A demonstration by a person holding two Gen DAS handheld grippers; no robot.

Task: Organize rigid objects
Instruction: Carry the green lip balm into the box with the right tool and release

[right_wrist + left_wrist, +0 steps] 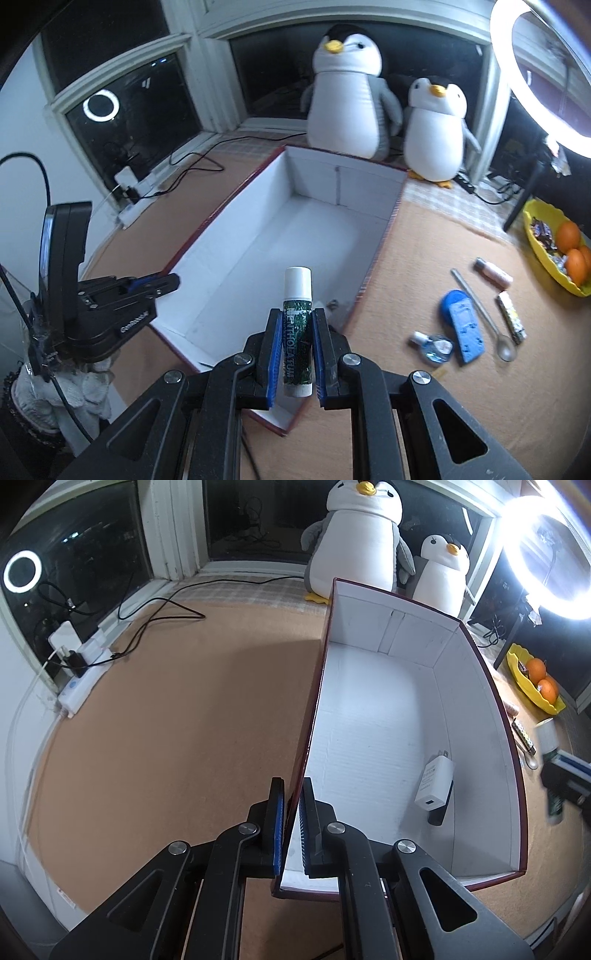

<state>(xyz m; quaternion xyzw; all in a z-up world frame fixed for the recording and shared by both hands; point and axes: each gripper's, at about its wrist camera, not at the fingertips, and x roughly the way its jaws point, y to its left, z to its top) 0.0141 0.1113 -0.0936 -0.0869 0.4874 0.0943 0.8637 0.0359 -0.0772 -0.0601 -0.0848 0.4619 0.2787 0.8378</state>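
While the tan table (424, 236) carries everything, a white-lined, red-edged cardboard box (258, 236) sits open at its middle, with a white USB charger (433, 783) lying inside by the right wall. Left gripper (292, 812) pinches the box's left wall, pads tight on the rim. Right gripper (297, 345) clamps a Mentholatum lip balm stick (297, 332) upright above the box's near corner. Blue plastic piece (463, 326), spoon (484, 314) and small bottle (434, 345) lie right of the box.

Left hand-held gripper (291, 827) angled down, clamped on box wall (314, 709). Right hand-held gripper (295, 354) angled down, pinching upright lip balm (297, 332) between blue pads (272, 354).
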